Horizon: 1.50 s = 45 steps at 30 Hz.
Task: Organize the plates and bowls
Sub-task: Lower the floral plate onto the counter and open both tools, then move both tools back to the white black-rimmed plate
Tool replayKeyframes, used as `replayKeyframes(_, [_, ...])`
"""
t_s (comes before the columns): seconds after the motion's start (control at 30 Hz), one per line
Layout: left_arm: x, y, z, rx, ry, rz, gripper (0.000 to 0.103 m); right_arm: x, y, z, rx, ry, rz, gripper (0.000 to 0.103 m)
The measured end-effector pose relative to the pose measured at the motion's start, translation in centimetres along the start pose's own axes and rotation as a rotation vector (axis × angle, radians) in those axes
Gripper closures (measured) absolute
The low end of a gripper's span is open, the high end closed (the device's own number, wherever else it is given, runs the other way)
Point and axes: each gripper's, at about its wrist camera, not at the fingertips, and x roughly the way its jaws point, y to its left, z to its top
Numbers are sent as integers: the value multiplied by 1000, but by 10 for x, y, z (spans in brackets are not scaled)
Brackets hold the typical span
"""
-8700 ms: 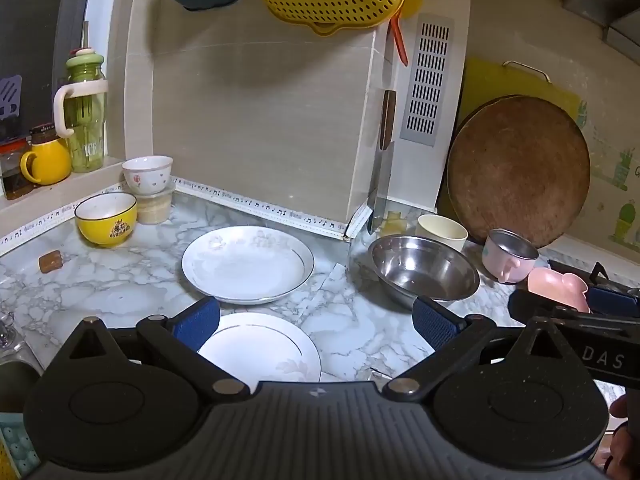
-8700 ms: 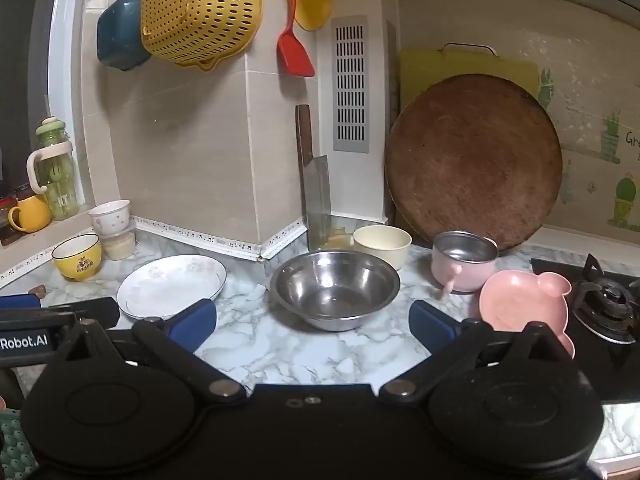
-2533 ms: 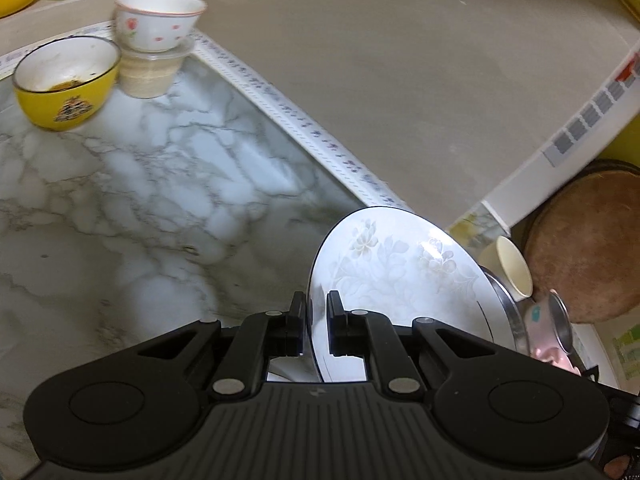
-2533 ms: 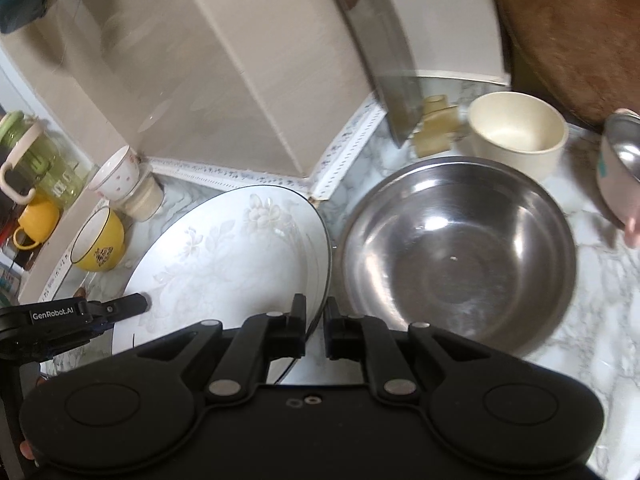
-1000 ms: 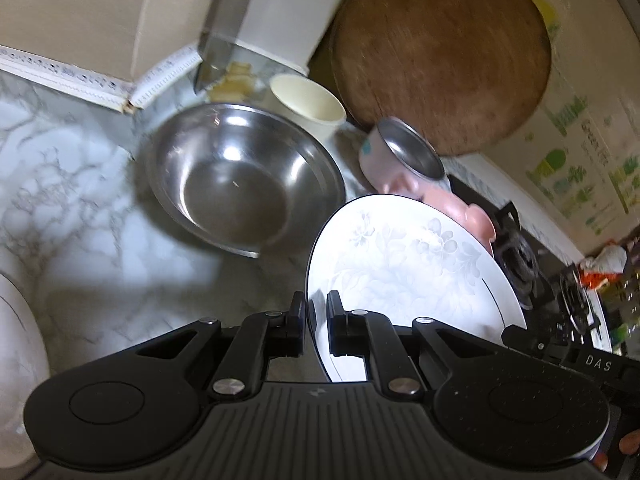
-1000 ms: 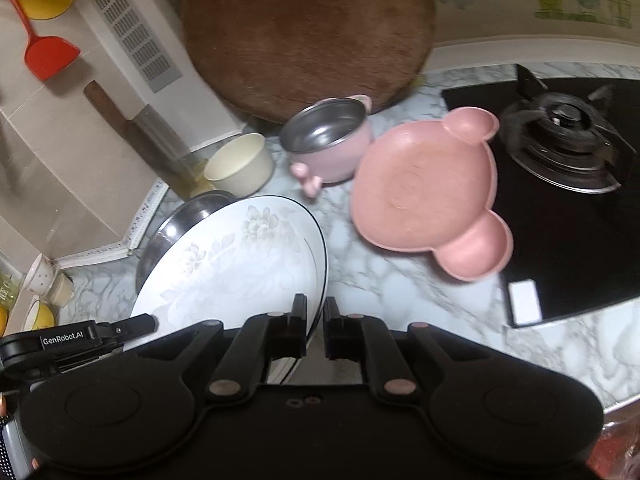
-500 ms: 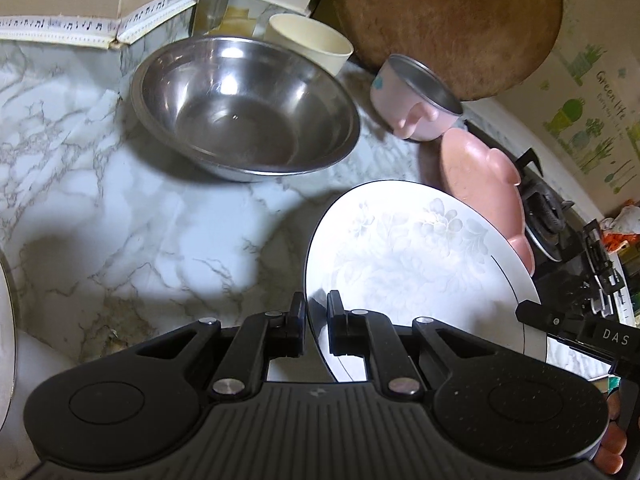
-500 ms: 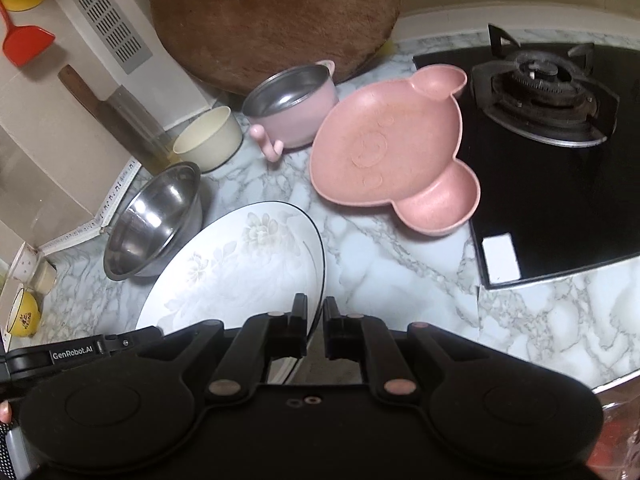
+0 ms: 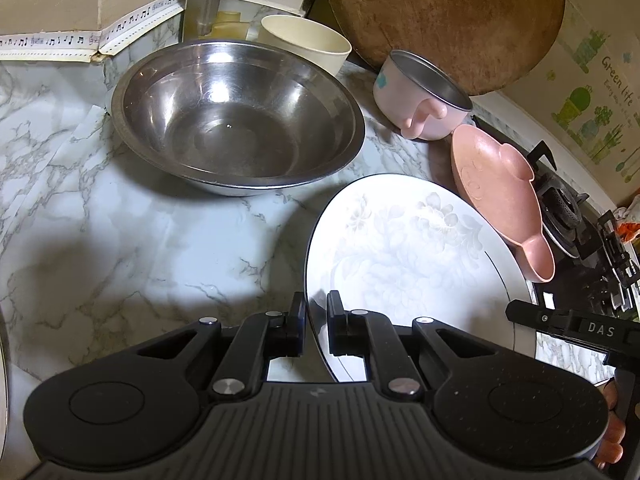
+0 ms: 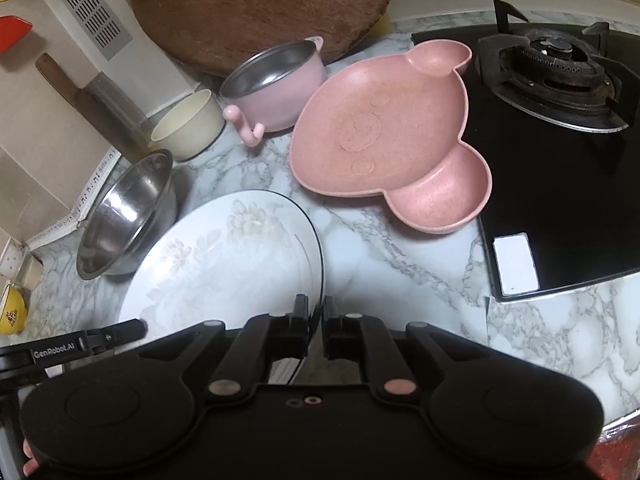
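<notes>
A white plate with a pale flower pattern [image 9: 400, 256] [image 10: 224, 264] is carried between both grippers, low over the marble counter [image 9: 140, 240]. My left gripper [image 9: 317, 312] is shut on its near left rim. My right gripper [image 10: 316, 316] is shut on the opposite rim. Each gripper shows at the edge of the other's view. The plate lies between a steel bowl [image 9: 236, 116] [image 10: 124, 216] and a pink bear-shaped plate [image 9: 496, 196] [image 10: 376, 136]. Whether it touches the counter I cannot tell.
Behind stand a pink steel-lined pot [image 9: 420, 96] [image 10: 276, 84], a cream bowl [image 9: 304, 44] [image 10: 188, 124] and a round wooden board [image 9: 448, 12]. A gas hob [image 10: 552, 64] lies on the right. A yellow bowl [image 10: 10, 312] sits far left.
Both grippers have sunk with the plate, which now hangs lower over the counter, closer to the steel bowl and the pink plate. Both grips are unchanged.
</notes>
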Motion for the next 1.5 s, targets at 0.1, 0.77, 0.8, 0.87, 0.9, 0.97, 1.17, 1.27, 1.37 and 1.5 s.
replayKeyframes(0.1, [0,-2,0,7,-7,2,94,4,-1,-1,1,7,-5,95])
replayKeyframes(0.77, [-11,-1,-2,26,-28,14,93,-21,20,4,-112,-47,-114,59])
replayKeyframes(0.8, [-13,-1,-2,29,-31,17,93,-25,24,4,-129,-57,-112,58])
replayKeyframes(0.87, [-20,-3,-3,43,-47,29,93,-31,34,4,-164,-74,-107,53])
replayKeyframes(0.9, [-24,-4,-4,51,-58,33,93,-35,40,3,-185,-85,-107,48])
replayKeyframes(0.97, [-32,-4,-5,61,-76,34,92,-42,50,1,-220,-103,-97,42])
replayKeyframes(1.17, [-55,0,-9,67,-108,41,92,-57,82,-6,-299,-140,-60,31])
replayKeyframes(1.27, [-68,4,-13,67,-125,42,92,-63,97,-11,-340,-157,-43,24])
replayKeyframes(1.37, [-82,9,-18,71,-146,57,92,-67,112,-17,-367,-170,-14,22])
replayKeyframes(1.5, [-102,20,-24,60,-175,74,90,-72,132,-25,-411,-189,15,16])
